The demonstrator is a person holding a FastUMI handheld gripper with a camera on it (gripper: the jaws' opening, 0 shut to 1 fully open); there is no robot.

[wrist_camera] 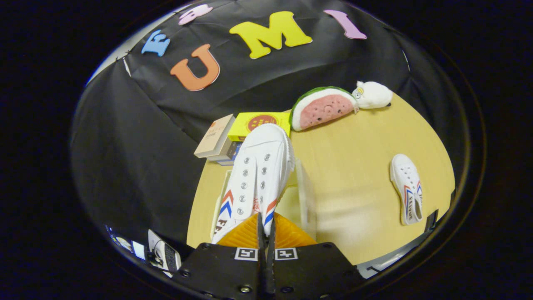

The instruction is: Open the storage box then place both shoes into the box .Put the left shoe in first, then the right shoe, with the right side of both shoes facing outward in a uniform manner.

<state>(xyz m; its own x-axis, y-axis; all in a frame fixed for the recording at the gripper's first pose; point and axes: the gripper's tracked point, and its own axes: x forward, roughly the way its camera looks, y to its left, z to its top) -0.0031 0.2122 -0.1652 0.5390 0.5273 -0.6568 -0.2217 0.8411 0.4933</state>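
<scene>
A white shoe (260, 175) was gripped between the closed fingers of the gripper (265, 227) and held above the clear storage box (306, 196) on the wooden table (358, 166). The second white shoe (407, 188) was seen lying well apart on the table, and a watermelon plush (322, 109) and books (218, 139) were seen beyond the held shoe.

White shoe (260, 175) over clear box (306, 200)

The camera rides on the gripper (265, 227) and looks forward and down along its two fingers (245, 235), which are pressed close on a white shoe (258, 166). It sits very near that shoe, high above the table (354, 166). It faces the far edge of the table and the black wall (125, 125) behind.
</scene>
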